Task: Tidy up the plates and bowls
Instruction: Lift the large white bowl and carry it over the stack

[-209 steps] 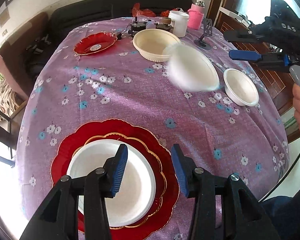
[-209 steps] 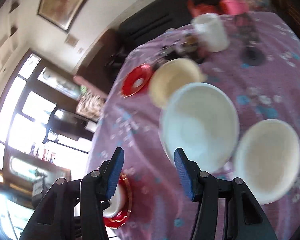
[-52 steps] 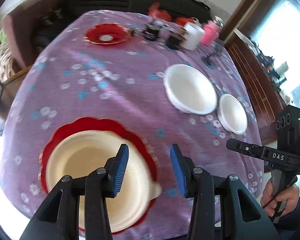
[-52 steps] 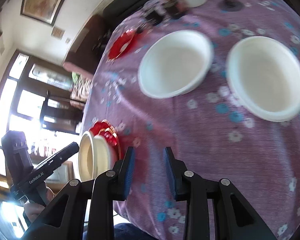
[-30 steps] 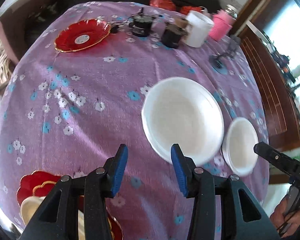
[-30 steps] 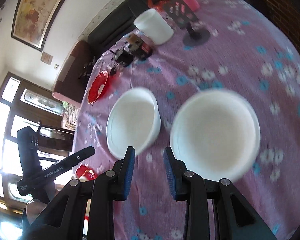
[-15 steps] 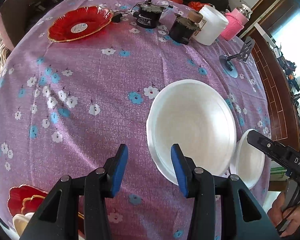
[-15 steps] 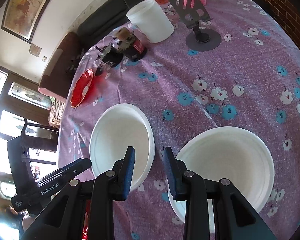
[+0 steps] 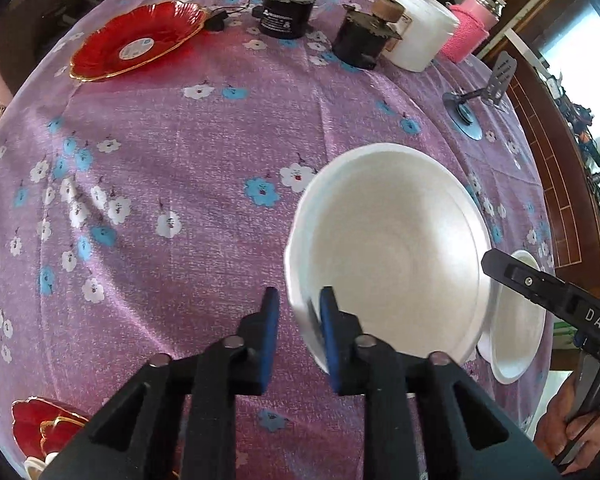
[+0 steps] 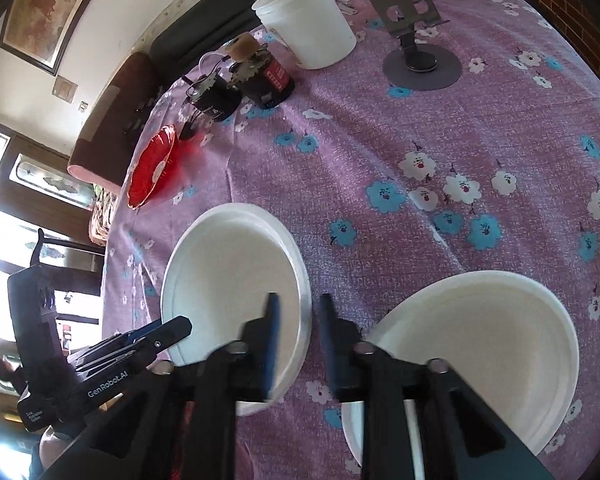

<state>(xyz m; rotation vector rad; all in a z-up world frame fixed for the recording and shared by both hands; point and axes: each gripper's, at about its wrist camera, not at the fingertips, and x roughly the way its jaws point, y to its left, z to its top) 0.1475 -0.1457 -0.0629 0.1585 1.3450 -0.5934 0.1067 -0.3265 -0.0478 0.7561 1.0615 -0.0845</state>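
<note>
A large white bowl (image 9: 388, 248) sits on the purple flowered tablecloth (image 9: 188, 168). My left gripper (image 9: 296, 336) is open with its jaws astride the bowl's near-left rim. The same bowl shows in the right wrist view (image 10: 232, 280), where my right gripper (image 10: 296, 336) is open with its jaws astride the bowl's right rim. A smaller white bowl (image 10: 472, 344) sits to the right; it also shows in the left wrist view (image 9: 516, 328). A red plate stack (image 9: 48, 428) lies at the lower left edge. A single red plate (image 9: 136, 40) is at the far left.
At the table's far side stand two dark motor-like devices (image 9: 284, 12) (image 9: 364, 40), a white jar (image 9: 424, 36), a pink cup (image 9: 468, 32) and a phone stand (image 9: 492, 88). A dark sofa is behind the table.
Both grippers have closed in on the large white bowl, one at each side of its rim, and their jaws have narrowed. The bowl looks slightly tilted.
</note>
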